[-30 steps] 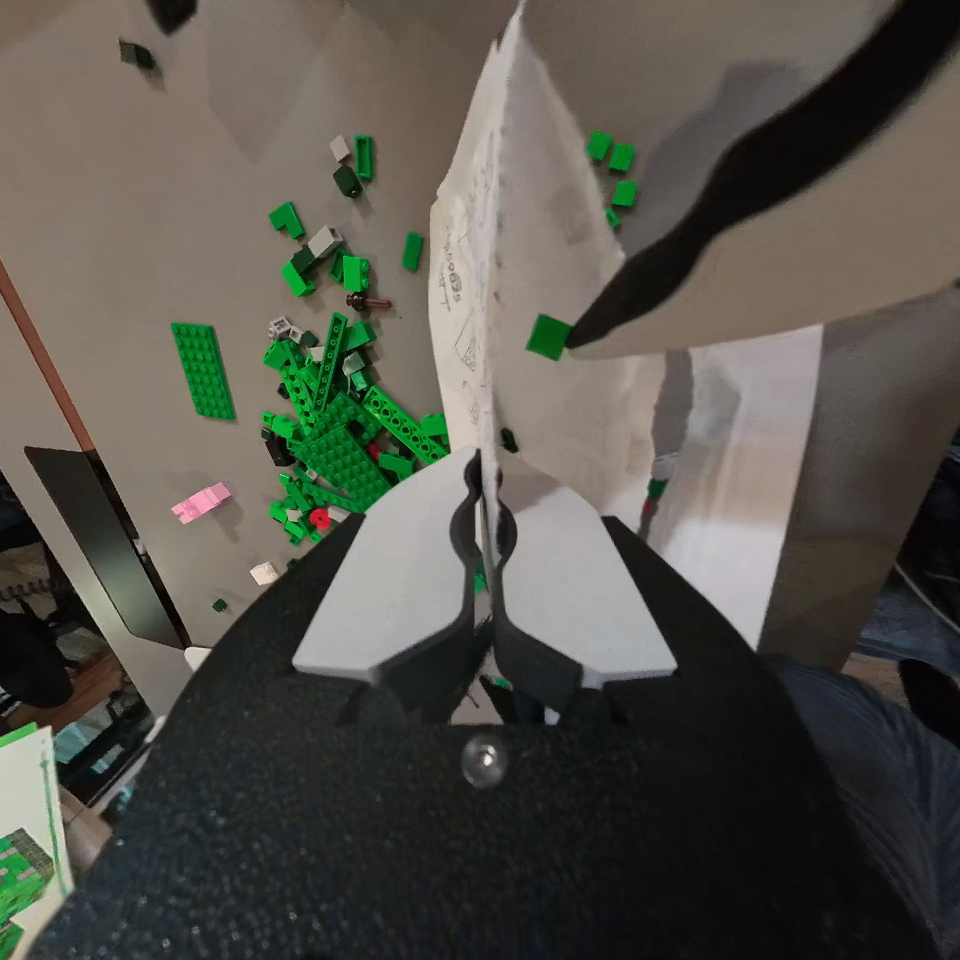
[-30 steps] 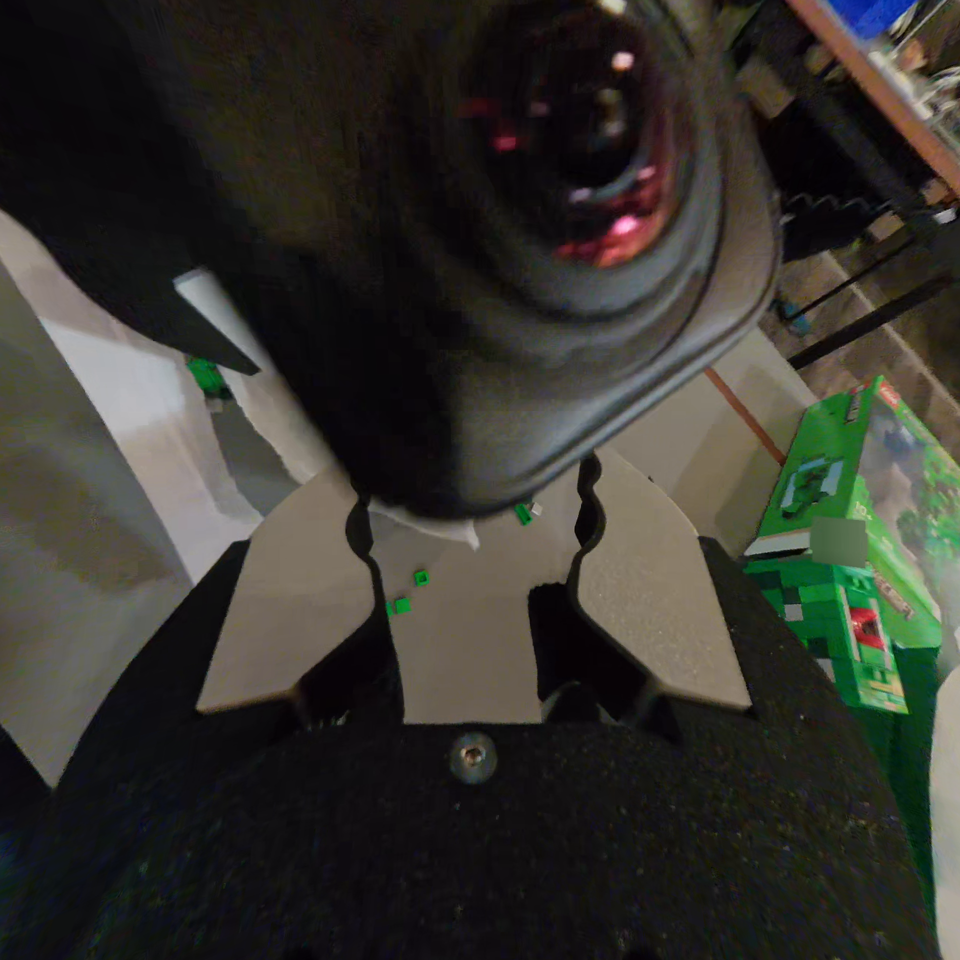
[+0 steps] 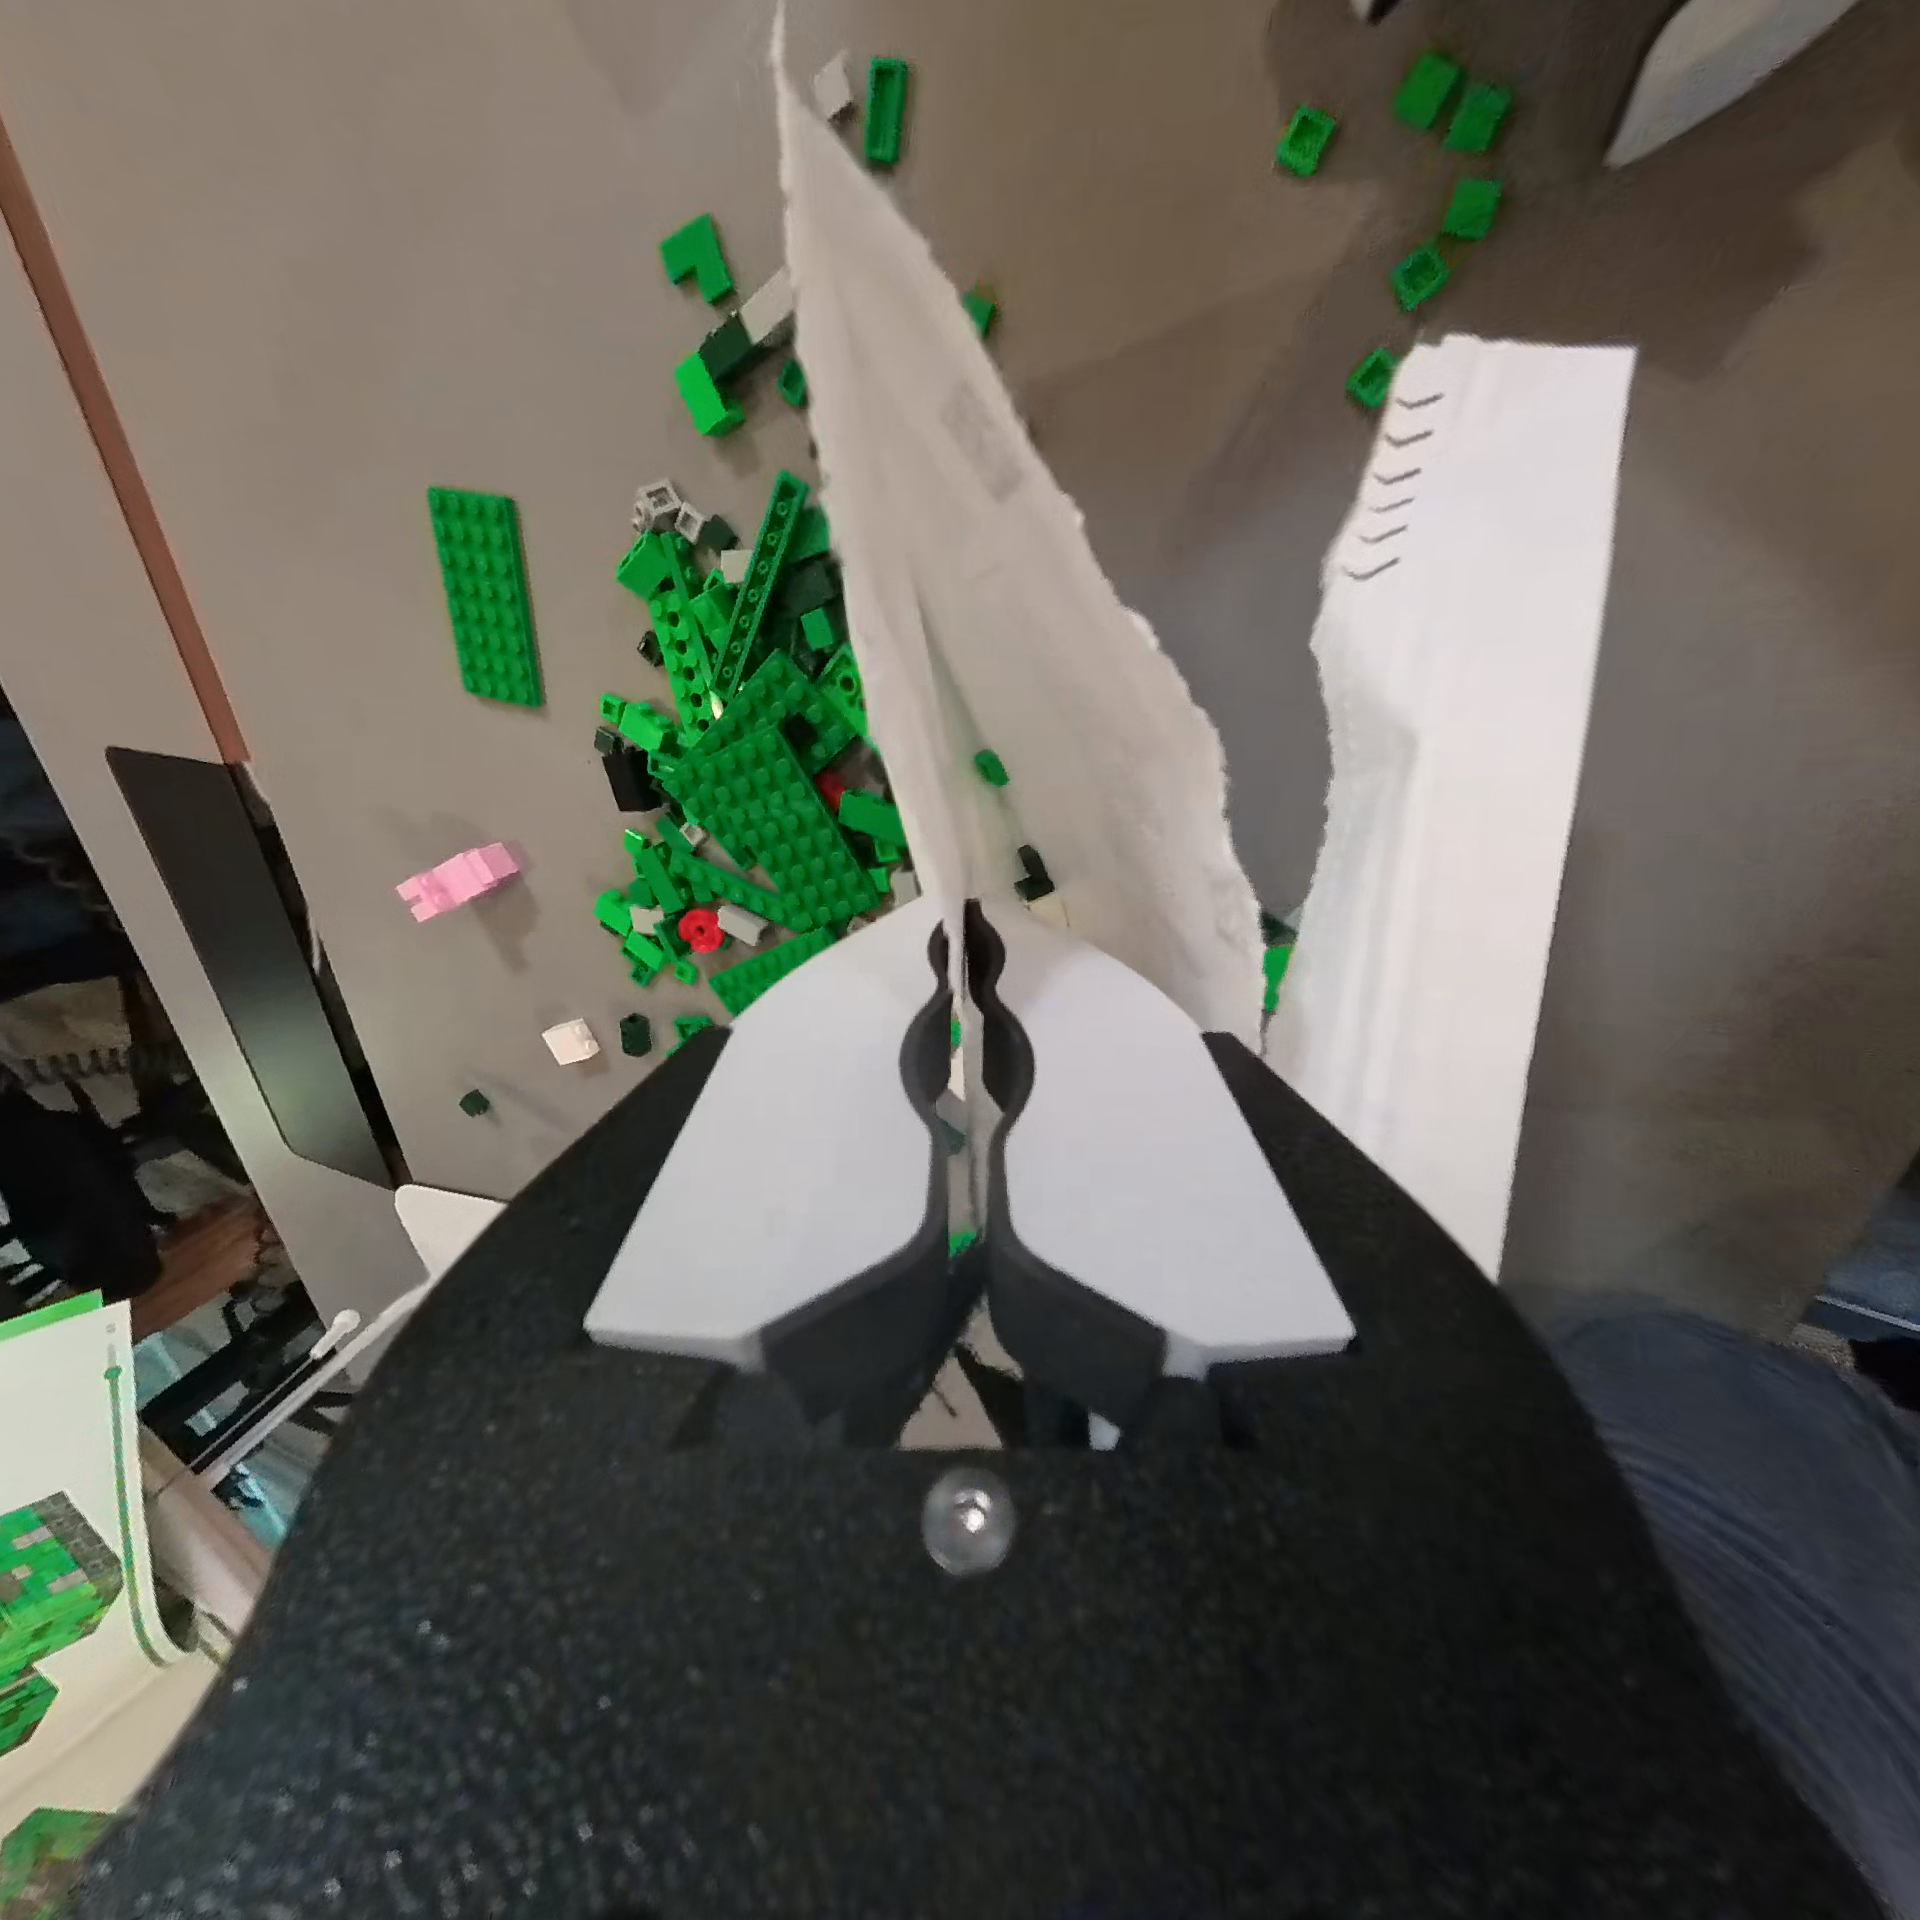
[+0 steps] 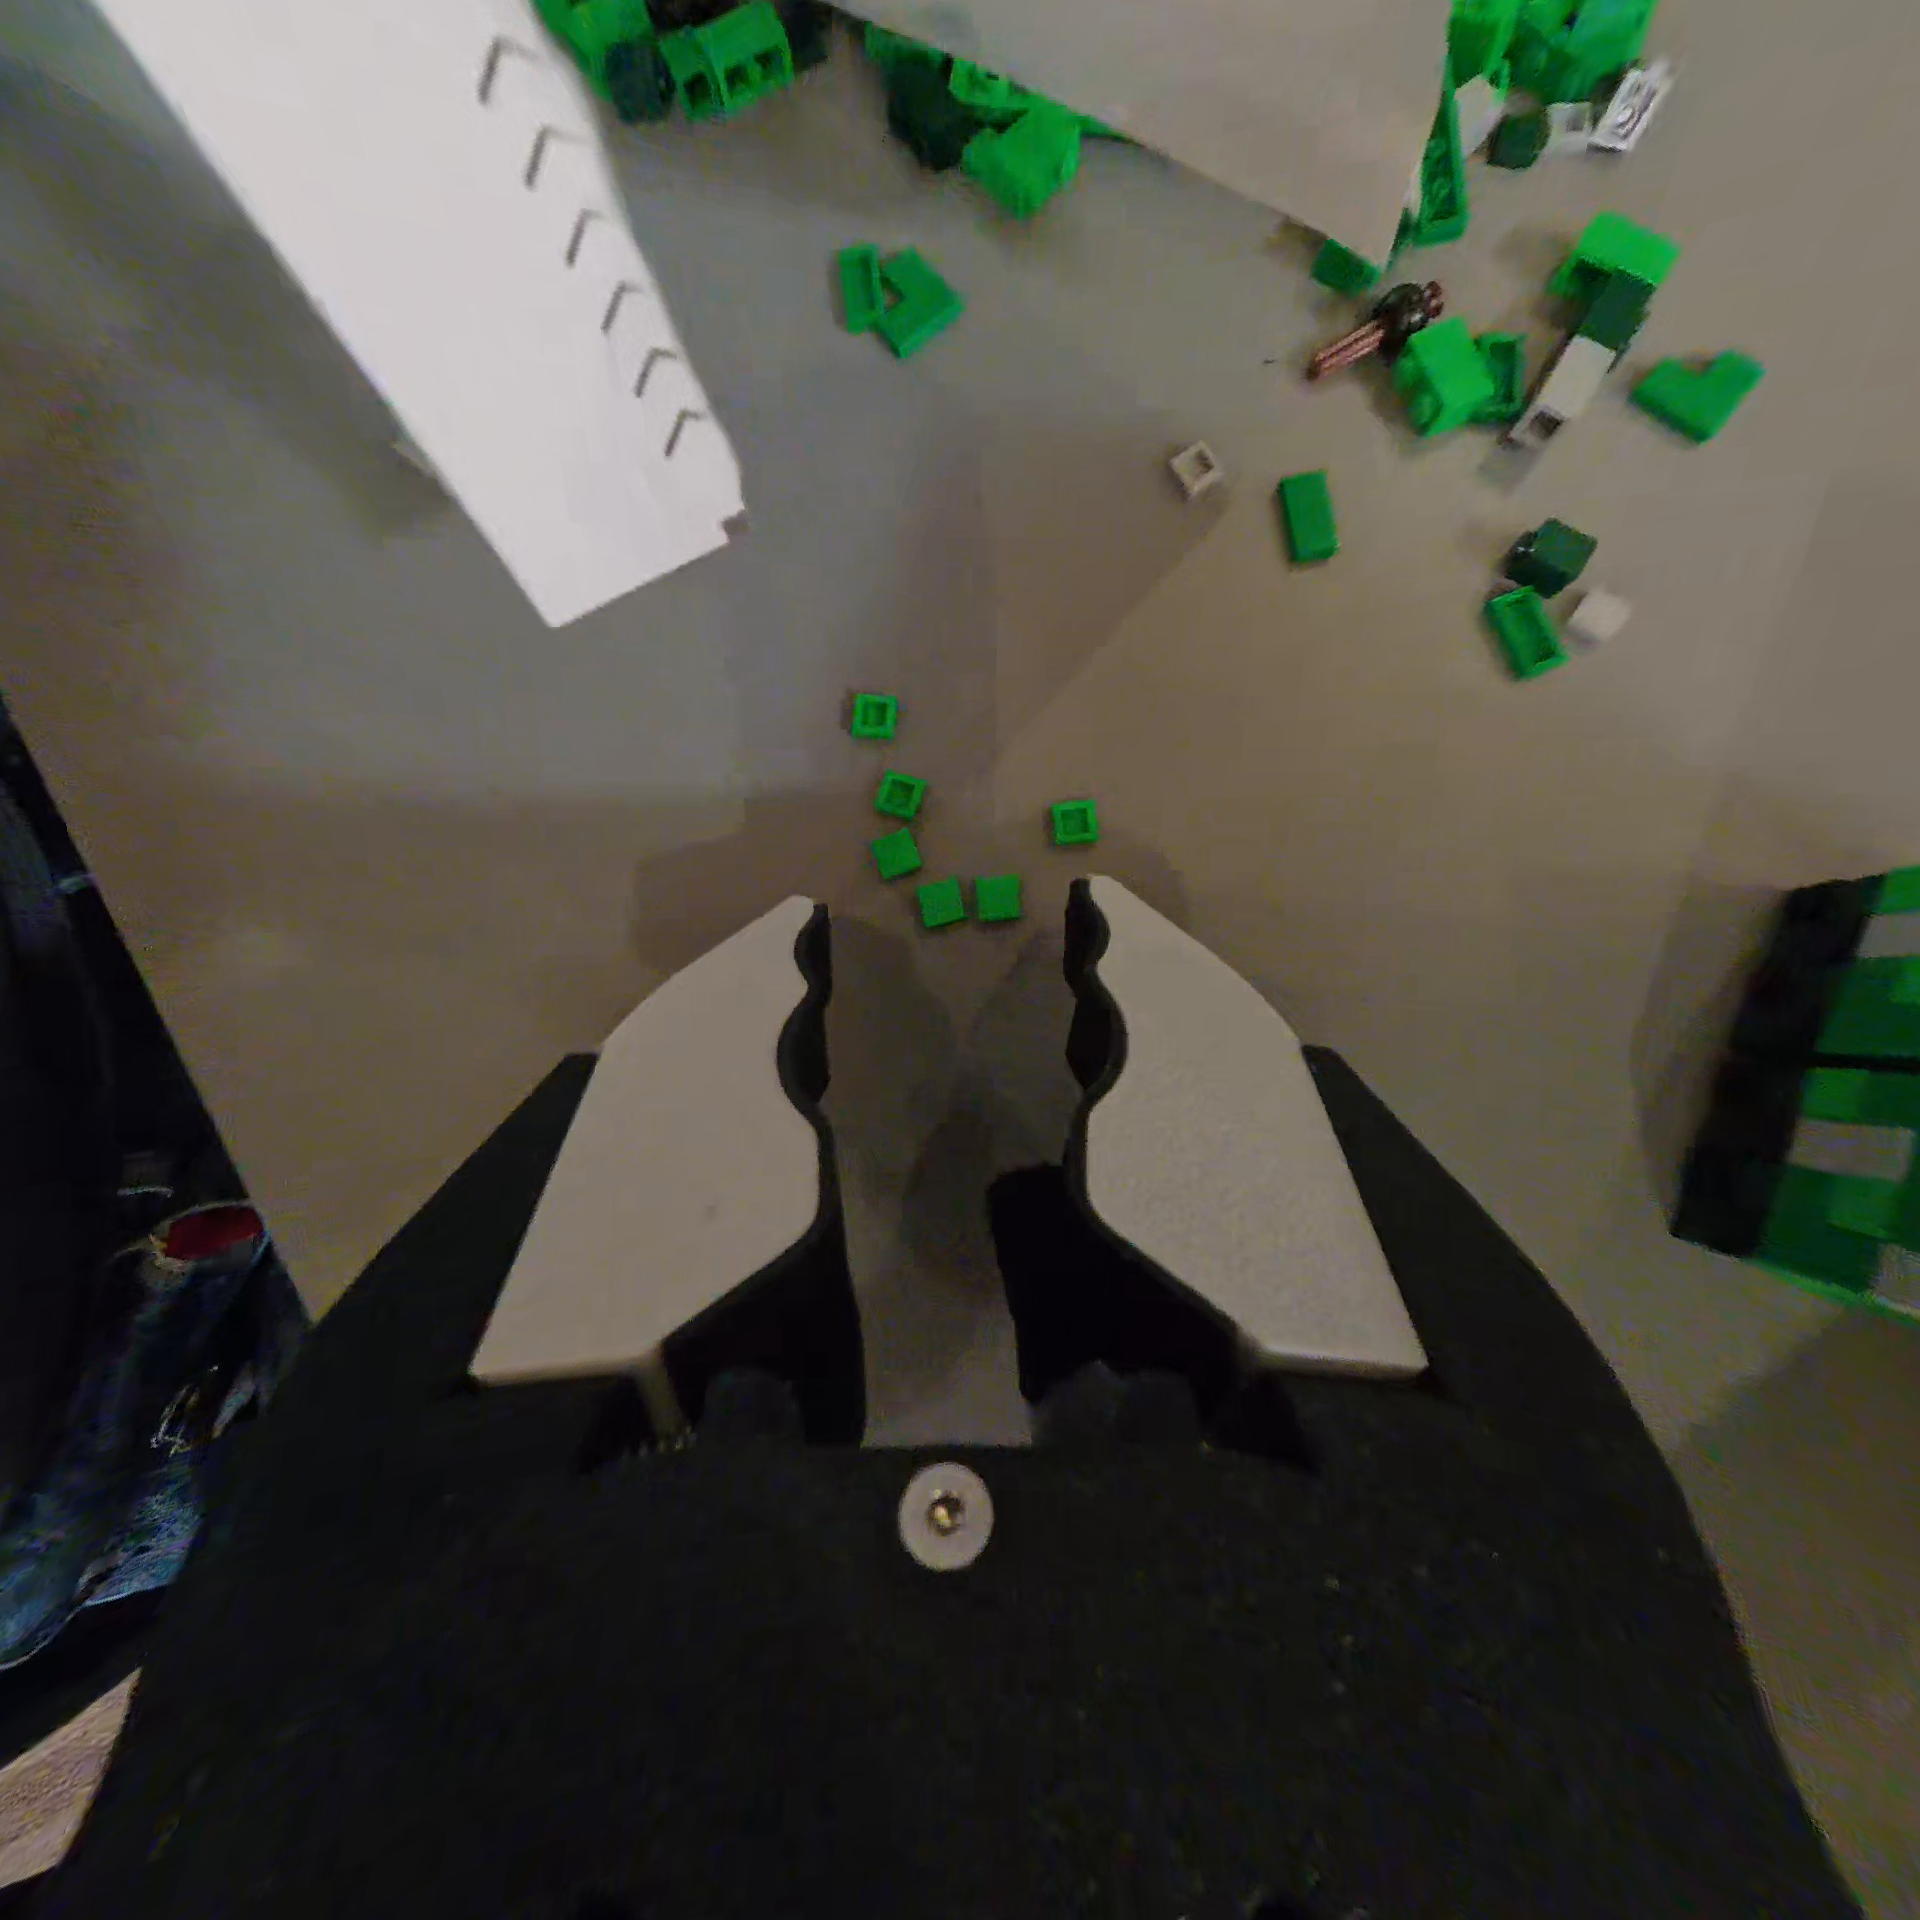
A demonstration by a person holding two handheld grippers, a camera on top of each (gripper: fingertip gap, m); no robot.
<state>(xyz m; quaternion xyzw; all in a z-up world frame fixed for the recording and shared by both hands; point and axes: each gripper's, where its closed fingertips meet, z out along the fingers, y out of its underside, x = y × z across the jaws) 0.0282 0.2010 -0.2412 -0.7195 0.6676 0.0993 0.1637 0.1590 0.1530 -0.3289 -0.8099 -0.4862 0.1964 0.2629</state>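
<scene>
Gone from the right gripper's [image 4: 948, 914] front is the left gripper [image 3: 966, 935]; its jaws are standing apart, empty, over small green tiles [image 4: 940, 902] mid-table [image 4: 312, 831]. Left jaws are clamping a torn white paper bag [image 3: 935, 582], its bricks [image 3: 769, 800] already lying spilled toward the table's left edge.

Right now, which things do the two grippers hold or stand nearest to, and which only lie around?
With the grippers:
- left gripper, shut on torn white paper
- right gripper, open above small green tiles

Lying around:
- green brick pile
- pink brick
- white bag
</scene>
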